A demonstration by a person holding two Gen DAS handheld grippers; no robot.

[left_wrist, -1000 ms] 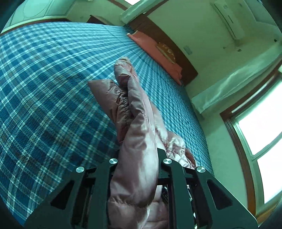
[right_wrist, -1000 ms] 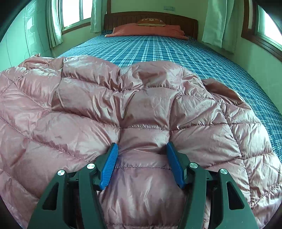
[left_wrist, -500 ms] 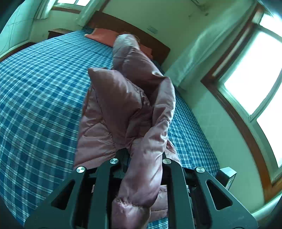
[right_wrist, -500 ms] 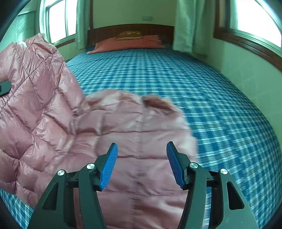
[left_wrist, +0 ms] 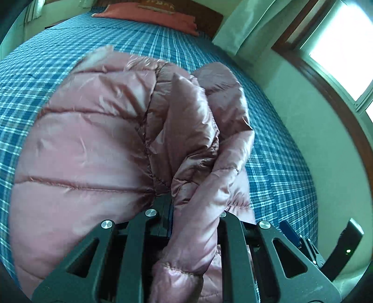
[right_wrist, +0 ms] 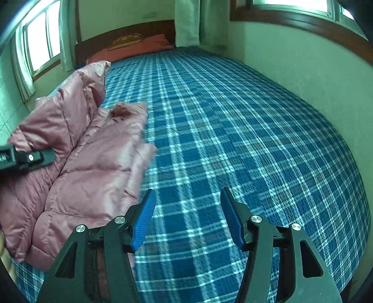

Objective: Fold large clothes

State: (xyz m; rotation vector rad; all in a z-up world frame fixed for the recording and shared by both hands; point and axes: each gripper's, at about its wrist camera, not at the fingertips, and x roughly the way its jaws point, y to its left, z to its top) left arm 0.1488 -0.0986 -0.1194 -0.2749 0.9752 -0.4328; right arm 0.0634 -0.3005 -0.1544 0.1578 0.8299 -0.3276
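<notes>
Your left gripper (left_wrist: 186, 209) is clamped on a bunched fold of the pink down jacket (left_wrist: 98, 149): a rolled tube of quilted fabric runs down between its two black fingers and hangs out below them toward the camera. The fingertips themselves are buried in the cloth. Just beyond the grip, the jacket bulges up and to the left in broad quilted panels, filling most of that view, with a puckered ridge of fabric rising right of centre. Past it, the blue plaid bedspread (left_wrist: 275, 149) stretches away to an orange pillow (left_wrist: 149, 16) by the dark wooden headboard (left_wrist: 205, 14).

Your right gripper (right_wrist: 186, 209) holds nothing; its blue-padded fingers (right_wrist: 144, 221) stand wide apart with only plaid bedspread (right_wrist: 233, 130) showing between them. The jacket (right_wrist: 98, 163) lies to the left of this claw, its near edge just beside the left finger, not between the pads. From there it lies on the bed in a lower flat layer, and a second part rises along the left edge of the view, where a black finger of your left gripper (right_wrist: 30, 158) reaches in against it. Farther on, the bedspread runs to the orange pillow (right_wrist: 139, 46) and headboard (right_wrist: 130, 30), with a curtained window (right_wrist: 42, 44) at the left.
</notes>
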